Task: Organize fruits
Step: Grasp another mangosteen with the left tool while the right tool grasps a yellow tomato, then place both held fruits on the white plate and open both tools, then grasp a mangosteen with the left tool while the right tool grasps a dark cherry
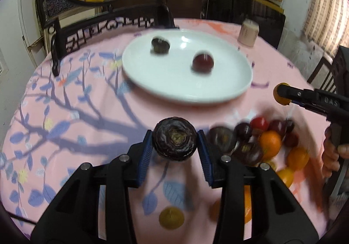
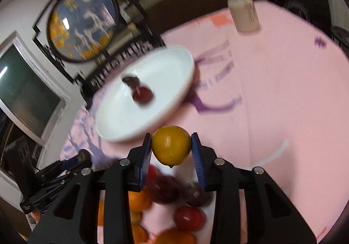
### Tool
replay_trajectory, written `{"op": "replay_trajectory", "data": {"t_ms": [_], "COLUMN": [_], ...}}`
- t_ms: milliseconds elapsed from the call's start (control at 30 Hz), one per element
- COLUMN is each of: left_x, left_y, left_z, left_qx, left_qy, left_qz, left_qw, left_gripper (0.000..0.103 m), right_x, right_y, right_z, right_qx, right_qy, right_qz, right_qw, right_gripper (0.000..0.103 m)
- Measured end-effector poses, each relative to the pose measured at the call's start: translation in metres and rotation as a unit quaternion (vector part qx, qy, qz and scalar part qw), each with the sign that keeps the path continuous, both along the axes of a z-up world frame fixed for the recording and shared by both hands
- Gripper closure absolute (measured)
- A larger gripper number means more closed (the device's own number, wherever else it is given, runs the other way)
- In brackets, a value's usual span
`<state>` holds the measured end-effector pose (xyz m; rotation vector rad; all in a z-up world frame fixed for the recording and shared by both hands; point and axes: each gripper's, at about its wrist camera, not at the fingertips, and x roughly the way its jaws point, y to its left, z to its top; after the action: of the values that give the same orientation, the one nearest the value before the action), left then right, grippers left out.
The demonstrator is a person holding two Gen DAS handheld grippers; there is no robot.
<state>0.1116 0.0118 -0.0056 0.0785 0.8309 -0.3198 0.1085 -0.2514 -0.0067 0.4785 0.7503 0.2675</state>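
2 ribbed tongs: left grips wrinkled dark fruit, perhaps mangosteen.

Black left gripper – blue ribbed pads, silver screws – matching right gripper

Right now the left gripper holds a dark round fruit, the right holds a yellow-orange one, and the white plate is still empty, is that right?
Not quite: the white plate already holds two dark fruits, as the left wrist view shows. The rest stands.
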Motion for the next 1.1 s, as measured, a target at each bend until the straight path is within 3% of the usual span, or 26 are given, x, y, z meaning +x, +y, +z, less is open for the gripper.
{"op": "replay_trajectory", "data": {"t_ms": [100,233,267,300,333,533,700,900,1100], "left_x": [0.025,0.057,0.06,0.06,0.06,0.049,0.023,-0.005,-0.019], "left_y": [-0.01,-0.021,-0.019,-0.017,-0.014,0.01,0.009,-0.016,-0.045], "left_z": [0.013,0.009,0.007,0.004,0.003,0.008,0.0,-0.013,-0.023], "left_qx": [-0.007,-0.027,-0.035,-0.035,-0.031,-0.04,-0.004,0.033,0.081], "left_qy": [0.0,0.011,0.012,0.012,0.008,-0.003,-0.015,-0.02,-0.034], "left_qz": [0.007,0.022,0.03,0.032,0.032,0.044,0.035,-0.014,-0.07], "left_qw": [1.0,0.9993,0.9989,0.9988,0.999,0.9982,0.9993,0.9992,0.9937], "left_gripper": [0.062,0.061,0.058,0.05,0.046,0.044,0.04,0.037,0.033], "right_x": [0.017,0.053,0.058,0.061,0.06,0.039,0.014,-0.004,-0.008], "right_y": [0.018,0.037,0.038,0.038,0.036,0.018,0.008,0.0,-0.005], "right_z": [0.018,0.016,0.013,0.012,0.012,0.019,0.009,0.003,0.007], "right_qx": [-0.013,-0.001,-0.004,-0.017,-0.028,-0.008,0.008,0.016,0.016], "right_qy": [-0.021,-0.024,-0.024,-0.017,-0.017,-0.051,-0.031,-0.017,-0.022], "right_qz": [0.009,0.018,0.021,0.021,0.014,0.008,0.009,0.003,-0.003], "right_qw": [1.0,1.0,0.999,0.999,0.999,0.999,0.999,1.0,1.0], "right_gripper": [0.066,0.064,0.061,0.044,0.034,0.034,0.034,0.034,0.033]}}
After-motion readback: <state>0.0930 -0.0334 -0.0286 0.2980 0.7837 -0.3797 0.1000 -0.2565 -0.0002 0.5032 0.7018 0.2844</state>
